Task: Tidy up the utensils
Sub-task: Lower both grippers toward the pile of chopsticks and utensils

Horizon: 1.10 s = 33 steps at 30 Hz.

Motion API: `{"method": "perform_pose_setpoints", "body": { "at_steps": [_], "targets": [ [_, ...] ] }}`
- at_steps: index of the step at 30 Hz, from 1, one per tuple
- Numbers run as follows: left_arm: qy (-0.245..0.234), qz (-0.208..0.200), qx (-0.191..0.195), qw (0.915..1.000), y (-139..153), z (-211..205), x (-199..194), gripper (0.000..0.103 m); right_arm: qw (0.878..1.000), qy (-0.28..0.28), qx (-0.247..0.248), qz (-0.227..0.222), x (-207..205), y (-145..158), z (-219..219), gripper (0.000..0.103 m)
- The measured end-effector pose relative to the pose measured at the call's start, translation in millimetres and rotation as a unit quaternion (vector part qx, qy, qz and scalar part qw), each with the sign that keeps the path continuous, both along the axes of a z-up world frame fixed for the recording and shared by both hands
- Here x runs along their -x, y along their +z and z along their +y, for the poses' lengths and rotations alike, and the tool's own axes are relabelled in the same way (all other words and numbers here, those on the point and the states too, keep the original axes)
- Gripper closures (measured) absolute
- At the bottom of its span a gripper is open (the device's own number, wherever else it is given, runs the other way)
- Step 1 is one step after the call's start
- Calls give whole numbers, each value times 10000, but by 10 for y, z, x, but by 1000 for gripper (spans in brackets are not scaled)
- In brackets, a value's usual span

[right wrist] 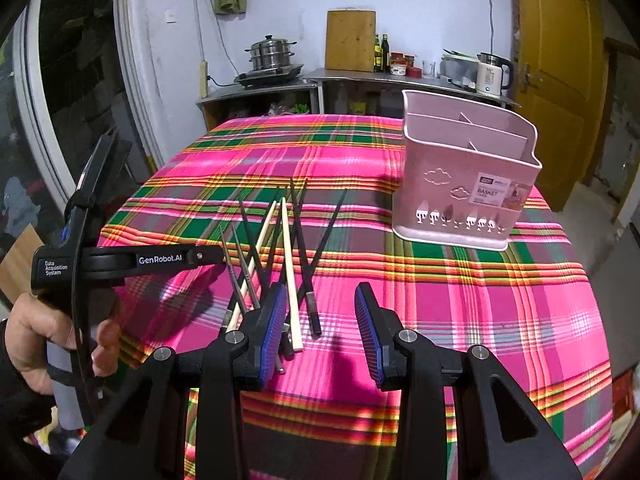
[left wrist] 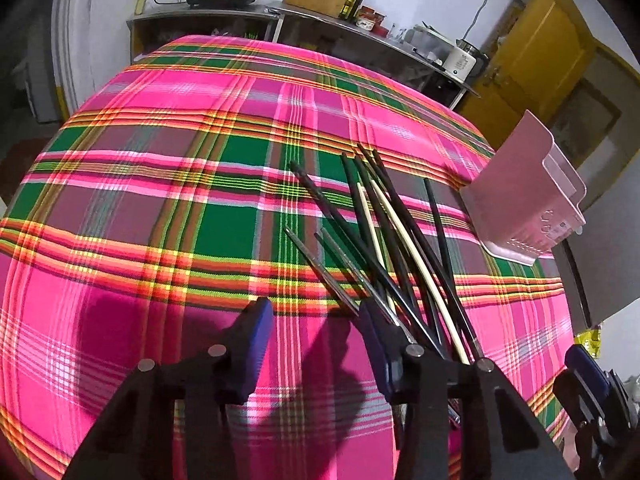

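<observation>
Several chopsticks [right wrist: 286,252], black, pale wood and metal, lie in a loose pile on the pink plaid tablecloth [right wrist: 460,300]; they also show in the left wrist view [left wrist: 384,248]. A pink utensil basket [right wrist: 464,184] with dividers stands upright to their right; it also shows at the right of the left wrist view [left wrist: 524,196]. My left gripper [left wrist: 316,344] is open and empty, its right finger beside the pile's near ends. My right gripper [right wrist: 320,332] is open and empty, its left finger [right wrist: 272,328] over the near ends of the chopsticks.
A steel counter [right wrist: 360,78] behind the table carries a steamer pot [right wrist: 270,54], cutting board [right wrist: 350,40], bottles and a kettle [right wrist: 490,74]. A yellow door [right wrist: 556,72] is at the right. The left gripper's body and the hand [right wrist: 60,332] holding it are left of the pile.
</observation>
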<state>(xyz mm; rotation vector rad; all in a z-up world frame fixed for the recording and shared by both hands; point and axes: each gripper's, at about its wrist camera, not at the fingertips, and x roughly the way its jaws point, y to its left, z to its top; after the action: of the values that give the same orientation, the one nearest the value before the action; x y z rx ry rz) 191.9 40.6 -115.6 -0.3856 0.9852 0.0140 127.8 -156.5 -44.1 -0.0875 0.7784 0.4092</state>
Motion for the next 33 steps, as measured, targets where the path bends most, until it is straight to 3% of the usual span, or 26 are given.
{"method": "perform_pose_setpoints", "body": {
  "at_steps": [11, 23, 27, 29, 31, 33],
  "targets": [
    [88, 70, -303, 9995, -2, -83, -117, 83, 10000, -42, -30, 26, -4, -27, -26, 66],
    [328, 217, -197, 9990, 8, -113, -220, 84, 10000, -90, -26, -15, 44, -7, -38, 66],
    [340, 201, -580, 9975, 9, -142, -246, 84, 10000, -85, -13, -41, 59, 3, -38, 66],
    [278, 318, -700, 9967, -16, -122, -260, 96, 10000, -86, -9, -42, 57, 9, -31, 66],
    [184, 277, -799, 9963, -18, -88, -246, 100, 10000, -78, -4, -49, 55, 7, -34, 66],
    [92, 242, -657, 9975, -25, -15, -220, 101, 10000, -63, 7, -56, 54, 9, -25, 66]
  ]
}}
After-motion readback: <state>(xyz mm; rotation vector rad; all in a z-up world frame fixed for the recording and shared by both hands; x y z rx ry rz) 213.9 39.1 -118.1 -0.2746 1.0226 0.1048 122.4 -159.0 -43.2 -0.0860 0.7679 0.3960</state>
